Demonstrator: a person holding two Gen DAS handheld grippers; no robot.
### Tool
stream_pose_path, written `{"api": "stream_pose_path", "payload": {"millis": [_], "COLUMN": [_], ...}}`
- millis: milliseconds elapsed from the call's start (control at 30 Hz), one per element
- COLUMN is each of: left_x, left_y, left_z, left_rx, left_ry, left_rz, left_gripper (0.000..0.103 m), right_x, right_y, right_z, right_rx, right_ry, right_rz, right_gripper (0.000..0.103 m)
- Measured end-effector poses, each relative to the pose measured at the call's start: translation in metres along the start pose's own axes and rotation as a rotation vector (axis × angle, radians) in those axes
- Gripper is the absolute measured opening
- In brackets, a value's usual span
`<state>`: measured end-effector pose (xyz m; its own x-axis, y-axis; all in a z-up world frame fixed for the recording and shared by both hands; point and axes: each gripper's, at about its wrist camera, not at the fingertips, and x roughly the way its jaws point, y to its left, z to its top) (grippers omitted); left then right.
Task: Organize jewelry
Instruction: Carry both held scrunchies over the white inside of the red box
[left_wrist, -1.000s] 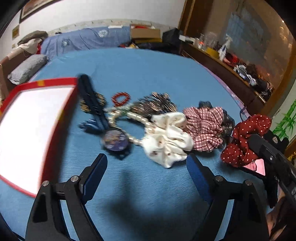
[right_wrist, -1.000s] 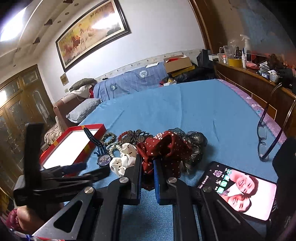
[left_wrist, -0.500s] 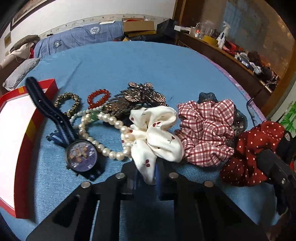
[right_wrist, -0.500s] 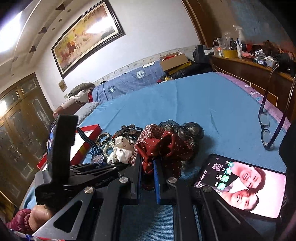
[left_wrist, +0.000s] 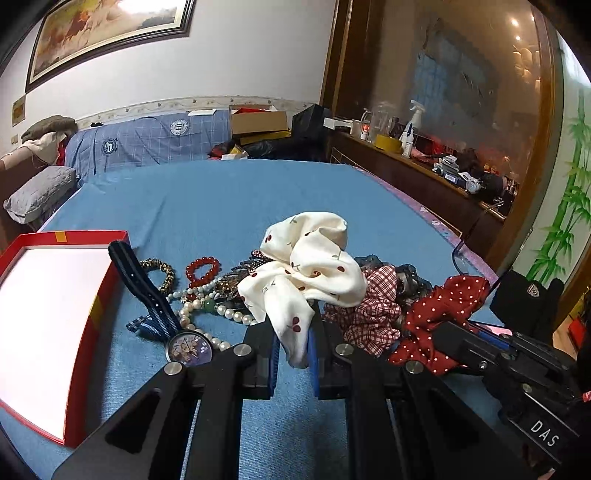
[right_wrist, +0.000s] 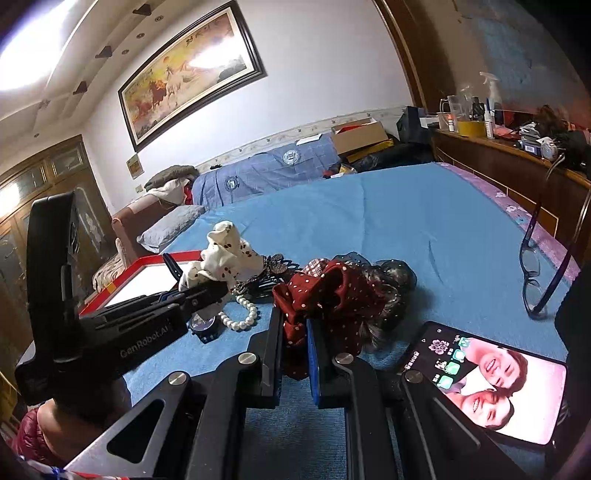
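Observation:
My left gripper (left_wrist: 292, 349) is shut on the cream cherry-print scrunchie (left_wrist: 310, 266), lifted above the blue bedspread; from the right wrist view the same scrunchie (right_wrist: 221, 254) hangs off the left gripper (right_wrist: 218, 286). My right gripper (right_wrist: 295, 354) is shut on the red polka-dot scrunchie (right_wrist: 328, 291), also seen as the red scrunchie (left_wrist: 439, 310) at the right. On the bed lie a watch (left_wrist: 188, 347) with a navy strap, a pearl necklace (left_wrist: 207, 314), a red bead bracelet (left_wrist: 202, 266), a leopard band (left_wrist: 162, 271) and a plaid scrunchie (left_wrist: 369, 314).
A red box with a white inside (left_wrist: 83, 332) lies open at the left. A phone (right_wrist: 491, 384) with a lit screen rests at the right, glasses (right_wrist: 535, 280) beyond it. A dark lace scrunchie (right_wrist: 391, 277) sits behind the red one. A wooden ledge (left_wrist: 424, 173) runs along the bed's right.
My left gripper moved up to the cream scrunchie, shut on it and raised it off the bed. The right gripper stayed shut on the red scrunchie and hardly moved.

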<state>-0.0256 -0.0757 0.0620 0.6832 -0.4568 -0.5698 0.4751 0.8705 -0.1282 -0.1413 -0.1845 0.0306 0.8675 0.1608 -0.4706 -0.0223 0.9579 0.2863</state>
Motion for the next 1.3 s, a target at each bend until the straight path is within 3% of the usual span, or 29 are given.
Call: {"api": "stream_pose_path", "payload": {"millis": [1033, 1300], "left_x": [-0.035, -0.073], "left_y": [0.02, 0.036], "left_z": [-0.031, -0.046], "left_rx": [-0.052, -0.069], "left_ry": [-0.004, -0.024], "left_rz": [0.048, 0.103], "left_gripper": [0.012, 0.012], "right_x": [-0.005, -0.005], "right_y": [0.004, 0.009], "right_z": [-0.003, -0.003], "right_rx": [-0.025, -0.046], "right_ry": [-0.021, -0.023], "right_rz": [0.002, 0.002], "right_gripper": [0.012, 0.012]}}
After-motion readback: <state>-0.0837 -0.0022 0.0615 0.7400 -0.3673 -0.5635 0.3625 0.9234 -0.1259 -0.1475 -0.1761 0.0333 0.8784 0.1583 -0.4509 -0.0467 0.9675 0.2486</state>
